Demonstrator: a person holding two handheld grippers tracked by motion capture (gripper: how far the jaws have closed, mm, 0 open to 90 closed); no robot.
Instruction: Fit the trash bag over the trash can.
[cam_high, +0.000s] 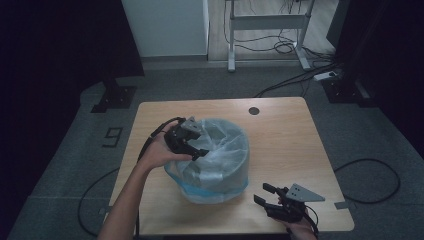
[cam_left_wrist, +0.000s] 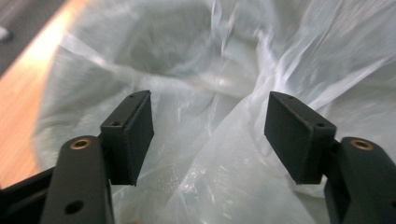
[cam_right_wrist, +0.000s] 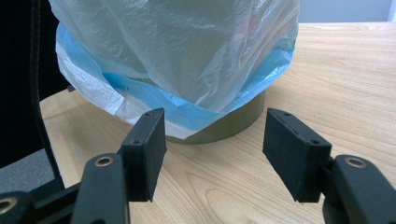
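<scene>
So far we have a clear plastic liner (cam_high: 220, 150) draped into and over a round bin (cam_right_wrist: 233, 126) that stands near the middle of the desk (cam_high: 280, 140), a little toward its left edge. A blue bag (cam_right_wrist: 187, 109) hangs out below the clear one, its hem showing around the bin's lower wall. Our left tool (cam_high: 192, 150) sits at the bin's left rim, jaws parted with loose film bulging between the pads (cam_left_wrist: 140, 135), but they are not pressing on it. Our right tool (cam_high: 267, 195) rests near the desk's front edge, right of the bin, jaws wide apart and gripping nothing. We judge the lining mostly done: the liner covers the mouth and sides. What seems left is tucking or smoothing the crumpled film inside.
</scene>
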